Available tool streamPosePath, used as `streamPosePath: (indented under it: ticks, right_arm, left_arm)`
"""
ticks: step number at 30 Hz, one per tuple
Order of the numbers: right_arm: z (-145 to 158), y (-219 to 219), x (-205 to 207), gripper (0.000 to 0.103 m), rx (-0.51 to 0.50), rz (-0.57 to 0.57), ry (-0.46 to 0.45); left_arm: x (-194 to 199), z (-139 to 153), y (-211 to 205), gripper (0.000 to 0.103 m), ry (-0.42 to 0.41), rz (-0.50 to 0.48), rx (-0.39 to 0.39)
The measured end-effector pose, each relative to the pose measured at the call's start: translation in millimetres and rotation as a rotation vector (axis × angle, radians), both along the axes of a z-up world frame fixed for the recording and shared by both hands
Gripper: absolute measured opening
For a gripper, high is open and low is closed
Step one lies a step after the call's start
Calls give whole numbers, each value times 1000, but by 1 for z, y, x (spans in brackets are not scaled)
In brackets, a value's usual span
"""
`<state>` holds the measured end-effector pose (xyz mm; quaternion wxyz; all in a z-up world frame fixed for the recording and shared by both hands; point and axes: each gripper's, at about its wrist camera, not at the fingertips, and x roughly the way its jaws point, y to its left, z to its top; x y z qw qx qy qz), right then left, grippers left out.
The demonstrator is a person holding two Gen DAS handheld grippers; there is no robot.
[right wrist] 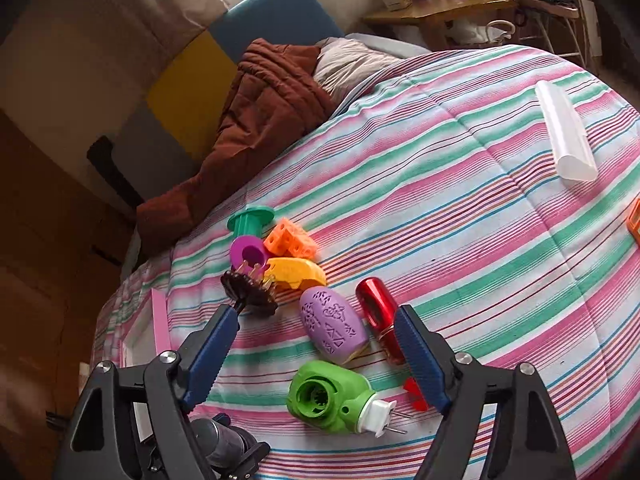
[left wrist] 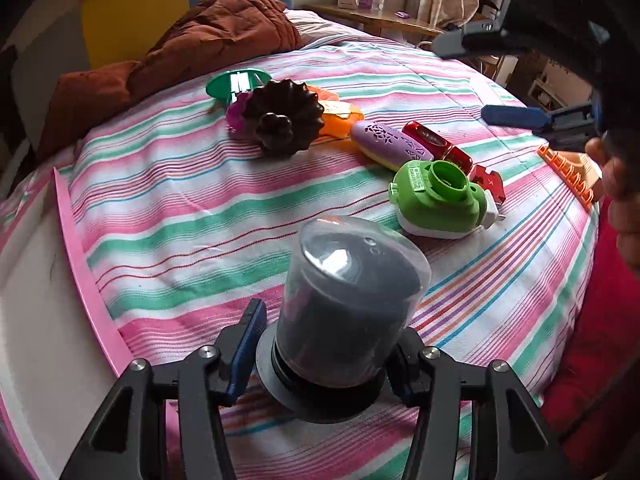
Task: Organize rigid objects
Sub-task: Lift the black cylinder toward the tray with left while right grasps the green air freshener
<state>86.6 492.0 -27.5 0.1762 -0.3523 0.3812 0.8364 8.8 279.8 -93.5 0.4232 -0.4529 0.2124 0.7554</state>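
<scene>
Left claw (left wrist: 320, 364) is clenched on a clear-capped dark cylinder (left wrist: 348, 300), gripped at its base flange, cap tilted away from the camera above the striped bedspread (left wrist: 180, 208). In the right wrist view the same cylinder (right wrist: 224, 440) is seen at bottom left, held low beside the bed edge.

Right claw (right wrist: 316, 356) is released, jaws spread wide, nothing held; it hangs over the green plug-in device (right wrist: 332, 396), which lies on its side with its white pronged end pointing right.

Remaining items are spread on the bedspread in a loose row:
- purple oval case (right wrist: 334, 330) just beyond the green device, red metallic tube (right wrist: 378, 316) just beside it on the right
- yellow-orange piece (right wrist: 296, 272), orange perforated block (right wrist: 290, 240), magenta disc (right wrist: 248, 252) and green spool (right wrist: 250, 220) clustered further back
- dark fluted disc (left wrist: 284, 116) lies against that cluster
- white translucent tube (right wrist: 566, 136) is well apart at far right
- orange comb-like piece (left wrist: 568, 176) lies near the right bed edge

A pink-rimmed tray (left wrist: 80, 248) lies at the left bed edge, a brown quilt (left wrist: 200, 36) is bunched at the far end
</scene>
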Motion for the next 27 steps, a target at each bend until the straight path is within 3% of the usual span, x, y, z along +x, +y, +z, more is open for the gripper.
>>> streamPosePath:
  ticks: [2,5,10,12,20,24,26,27]
  right_arm:
    - [-5,-7,-8,73,-19,60,-17]
    - [-16,-19,-20,73,-30,160,-81]
    - [-30,-37,-33,75,31,241,-201]
    - [-34,-41,-35,76,49,259,-233]
    - [-40,-50,-41,76,-33,332,-225]
    - [-44,-44,-43,77,-35,301,-254]
    - [-44,-40,-43,77,-31,280,-250]
    - [-43,-38,-41,77,-35,272,-238]
  left_arm:
    - [-1,1,-1,55,-8,4,-6]
    - [-3,5,-10,55,-47,21,0]
    - [-1,7,-12,56,-69,16,13]
    - [2,8,-11,61,-58,13,22]
    - [-10,14,3,76,2,10,32]
    - [-17,8,13,76,2,9,9]
    - [-16,17,10,78,10,15,49]
    - [-15,23,7,84,15,14,67]
